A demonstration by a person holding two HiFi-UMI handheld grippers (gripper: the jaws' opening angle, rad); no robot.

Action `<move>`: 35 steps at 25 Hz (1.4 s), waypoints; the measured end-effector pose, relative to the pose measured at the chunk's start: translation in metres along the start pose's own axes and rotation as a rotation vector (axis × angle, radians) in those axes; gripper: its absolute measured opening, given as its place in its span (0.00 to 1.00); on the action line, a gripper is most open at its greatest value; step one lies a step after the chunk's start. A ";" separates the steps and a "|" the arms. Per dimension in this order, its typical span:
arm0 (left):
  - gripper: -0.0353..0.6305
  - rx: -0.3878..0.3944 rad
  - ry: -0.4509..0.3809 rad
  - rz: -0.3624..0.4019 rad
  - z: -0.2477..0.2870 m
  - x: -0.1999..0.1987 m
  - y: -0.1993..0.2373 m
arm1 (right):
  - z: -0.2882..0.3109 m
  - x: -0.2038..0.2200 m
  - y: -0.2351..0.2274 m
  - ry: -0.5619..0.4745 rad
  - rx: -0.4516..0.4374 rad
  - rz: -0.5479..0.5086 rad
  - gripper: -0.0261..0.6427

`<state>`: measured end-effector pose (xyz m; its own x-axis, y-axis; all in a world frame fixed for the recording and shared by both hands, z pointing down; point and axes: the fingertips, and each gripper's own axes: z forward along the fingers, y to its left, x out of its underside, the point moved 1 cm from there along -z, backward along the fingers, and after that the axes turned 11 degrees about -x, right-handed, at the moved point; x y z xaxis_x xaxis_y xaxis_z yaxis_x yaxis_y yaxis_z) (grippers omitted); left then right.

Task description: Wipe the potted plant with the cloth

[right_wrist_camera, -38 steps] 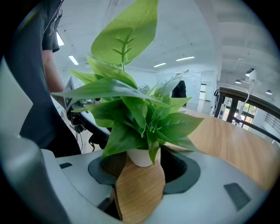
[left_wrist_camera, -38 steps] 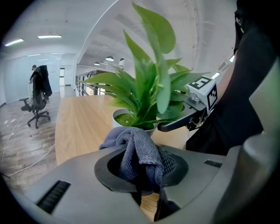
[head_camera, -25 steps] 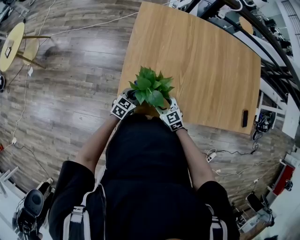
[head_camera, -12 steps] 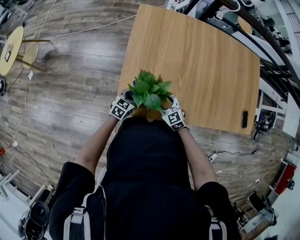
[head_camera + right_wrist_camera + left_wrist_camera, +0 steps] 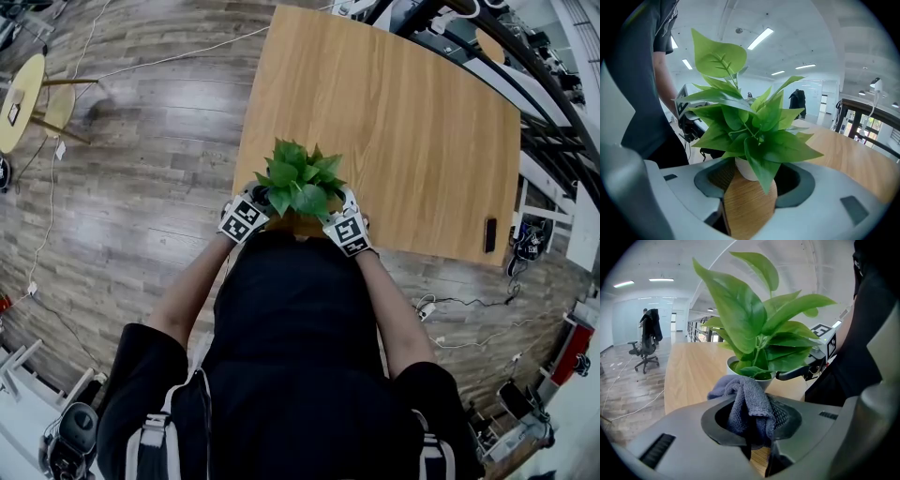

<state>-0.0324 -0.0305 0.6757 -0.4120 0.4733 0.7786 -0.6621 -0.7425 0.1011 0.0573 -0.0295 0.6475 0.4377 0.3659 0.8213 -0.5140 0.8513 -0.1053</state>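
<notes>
A green leafy plant [image 5: 299, 180] in a small white pot [image 5: 746, 171] stands near the front edge of the wooden table [image 5: 403, 122]. My left gripper [image 5: 251, 200] is at the plant's left side, shut on a grey-blue cloth [image 5: 749, 404] that bulges from its jaws just short of the pot [image 5: 740, 369]. My right gripper [image 5: 339, 208] is at the plant's right side, open, its jaws spread on either side of the pot with bare table between them. In the left gripper view the right gripper [image 5: 806, 369] shows behind the leaves.
A black phone-like object [image 5: 489, 237] lies near the table's right front corner. Cables [image 5: 459, 323] run over the wood floor. A yellow round side table [image 5: 21, 94] stands far left. An office chair [image 5: 644, 350] with a jacket is in the background.
The plant and both grippers have stayed almost in place; the right gripper has crept slightly up and closer to the plant.
</notes>
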 end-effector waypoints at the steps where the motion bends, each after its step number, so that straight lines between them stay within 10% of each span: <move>1: 0.23 0.006 0.001 0.013 -0.001 0.001 -0.003 | 0.000 0.000 0.000 -0.002 0.001 0.000 0.39; 35: 0.23 -0.044 -0.004 0.010 0.000 -0.007 0.010 | -0.002 0.000 -0.002 -0.013 -0.030 -0.019 0.39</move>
<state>-0.0357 -0.0412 0.6714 -0.4163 0.4645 0.7816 -0.6848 -0.7257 0.0665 0.0597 -0.0307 0.6465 0.4379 0.3446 0.8304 -0.4829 0.8693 -0.1061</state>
